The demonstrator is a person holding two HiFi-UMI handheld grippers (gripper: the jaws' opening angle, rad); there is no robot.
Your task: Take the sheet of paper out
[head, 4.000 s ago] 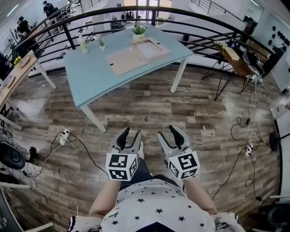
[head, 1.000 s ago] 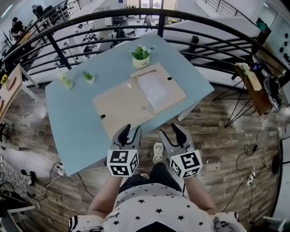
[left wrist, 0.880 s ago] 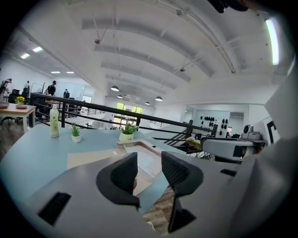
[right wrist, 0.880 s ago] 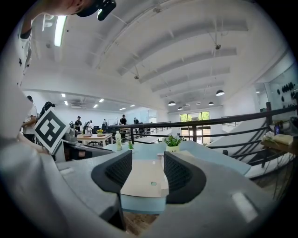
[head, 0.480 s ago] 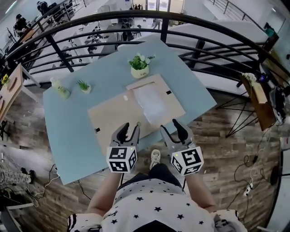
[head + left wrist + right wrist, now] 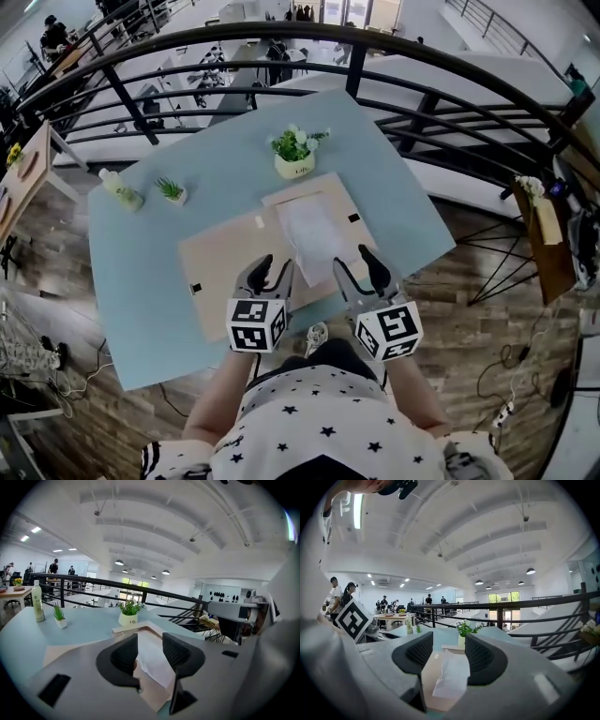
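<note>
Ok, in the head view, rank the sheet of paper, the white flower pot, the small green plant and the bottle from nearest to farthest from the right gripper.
From the right gripper:
1. sheet of paper, just ahead and slightly left.
2. white flower pot, farther back, mid-table.
3. small green plant, far to the left.
4. bottle, left of that plant.

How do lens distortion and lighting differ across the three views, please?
Head view: fisheye bows the railing into an arc; light is even. Left gripper view: black vignette corners, jaws slightly soft. Right gripper view: strip light blows out top left; paper is clear.
</note>
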